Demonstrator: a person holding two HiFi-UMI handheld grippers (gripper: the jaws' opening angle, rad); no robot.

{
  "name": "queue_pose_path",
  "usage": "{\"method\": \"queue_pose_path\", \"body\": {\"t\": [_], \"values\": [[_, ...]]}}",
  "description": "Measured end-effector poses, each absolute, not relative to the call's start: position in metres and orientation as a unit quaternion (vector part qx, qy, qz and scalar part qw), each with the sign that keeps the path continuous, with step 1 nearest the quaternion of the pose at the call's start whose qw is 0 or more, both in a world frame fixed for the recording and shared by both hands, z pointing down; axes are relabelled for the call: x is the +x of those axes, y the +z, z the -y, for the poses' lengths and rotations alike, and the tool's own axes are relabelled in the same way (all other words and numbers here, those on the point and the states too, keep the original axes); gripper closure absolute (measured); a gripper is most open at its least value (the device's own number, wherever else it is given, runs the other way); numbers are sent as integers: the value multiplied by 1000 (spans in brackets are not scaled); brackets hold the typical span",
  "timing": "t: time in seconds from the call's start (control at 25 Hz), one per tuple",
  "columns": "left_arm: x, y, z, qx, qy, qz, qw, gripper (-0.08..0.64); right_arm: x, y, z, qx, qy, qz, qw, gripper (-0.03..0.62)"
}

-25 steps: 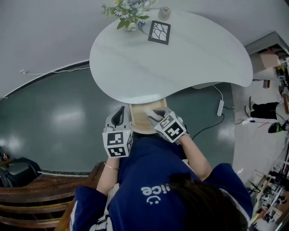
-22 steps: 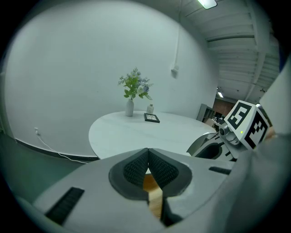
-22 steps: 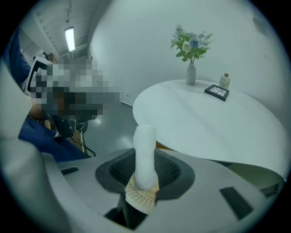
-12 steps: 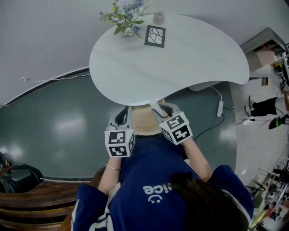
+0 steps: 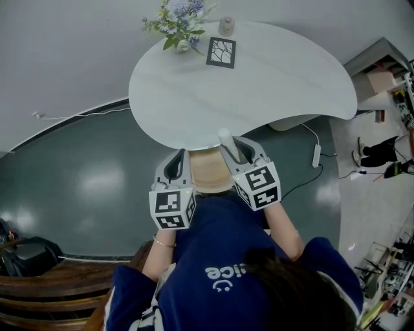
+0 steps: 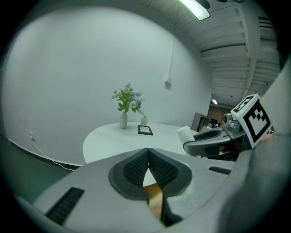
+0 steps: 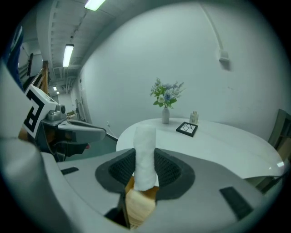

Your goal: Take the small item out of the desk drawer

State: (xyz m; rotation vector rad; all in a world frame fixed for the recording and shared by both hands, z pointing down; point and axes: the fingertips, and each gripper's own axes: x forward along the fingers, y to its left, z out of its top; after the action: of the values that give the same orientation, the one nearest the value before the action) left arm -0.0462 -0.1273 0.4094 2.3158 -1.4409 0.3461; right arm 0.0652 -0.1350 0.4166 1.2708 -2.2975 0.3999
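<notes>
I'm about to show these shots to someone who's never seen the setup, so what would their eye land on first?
First, the white roll clamped upright in the right gripper, held up at the near edge of the white table, by the open wooden drawer. Beside it the left gripper is shut and empty. At the table's far edge stand a vase of flowers and a small framed picture.

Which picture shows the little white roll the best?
The right gripper view. There the white roll stands big in the middle, pinched between the pads of the right gripper. The head view shows only its small tip poking past that gripper. The left gripper view shows it small, off to the right.
</notes>
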Motion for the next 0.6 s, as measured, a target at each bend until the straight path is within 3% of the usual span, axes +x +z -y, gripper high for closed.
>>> {"method": "queue_pose_path", "body": {"t": [0.6], "values": [[-57,356,142,821,61,551,133,557,78,353,154,527,93,832,142,460]]}}
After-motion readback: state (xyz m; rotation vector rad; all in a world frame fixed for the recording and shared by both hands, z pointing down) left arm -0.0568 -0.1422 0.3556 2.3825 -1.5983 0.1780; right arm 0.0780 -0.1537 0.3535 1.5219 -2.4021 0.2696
